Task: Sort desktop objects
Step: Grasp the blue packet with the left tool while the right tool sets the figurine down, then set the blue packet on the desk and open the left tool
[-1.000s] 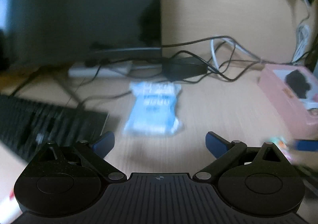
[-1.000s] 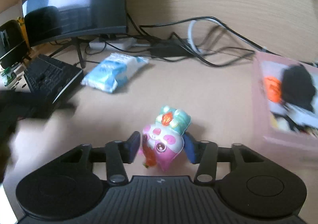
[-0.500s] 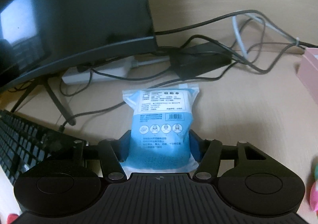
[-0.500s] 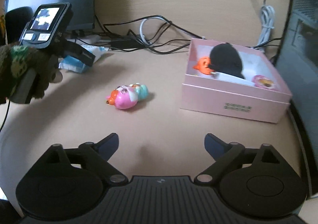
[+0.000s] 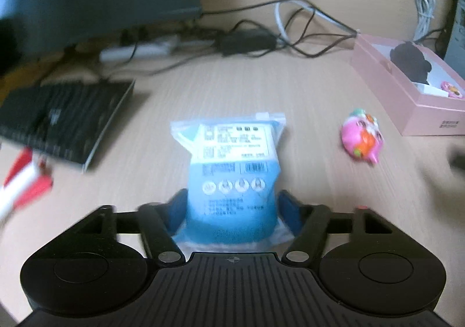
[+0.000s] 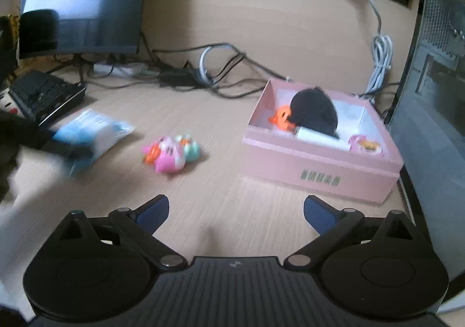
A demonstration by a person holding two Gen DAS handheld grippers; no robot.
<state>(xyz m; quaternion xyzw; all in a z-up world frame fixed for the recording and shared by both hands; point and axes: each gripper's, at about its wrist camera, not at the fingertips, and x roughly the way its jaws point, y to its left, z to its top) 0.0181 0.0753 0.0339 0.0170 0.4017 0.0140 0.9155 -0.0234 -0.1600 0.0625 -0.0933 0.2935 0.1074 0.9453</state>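
The left gripper [image 5: 232,208] points steeply down at the wooden desk [image 5: 232,94]. One blue packet [image 5: 232,170] stands between its blue pads [image 5: 178,209], its lower end pinched at both sides. The jaws are opening at this moment, yet the pads appear to be in contact with the packet. The packet extends from the jaws toward 12 o'clock in the left wrist view. In the right wrist view the same packet [image 6: 93,135] appears at 9 o'clock, blurred, with a dark shape beside it.

The right gripper [image 6: 236,210] points at a shallower downward angle. Its jaws stand wide and are closing slightly; nothing is between them, only bare desk.

Item count:
- One pink toy figure [image 6: 171,152] lies on the desk, between the packet and the box, touching neither.
- One pink box [image 6: 319,164] sits at 2 o'clock in the right wrist view, lid off. It holds one black round object [image 6: 315,113], one orange item [image 6: 282,116], one white item [image 6: 319,135] and one small pink item [image 6: 364,144].
- One keyboard [image 6: 43,94] lies at 10 o'clock.
- One monitor [image 6: 84,4] stands behind it.
- A tangle of cables [image 6: 221,71] runs along the back edge; the count cannot be determined.
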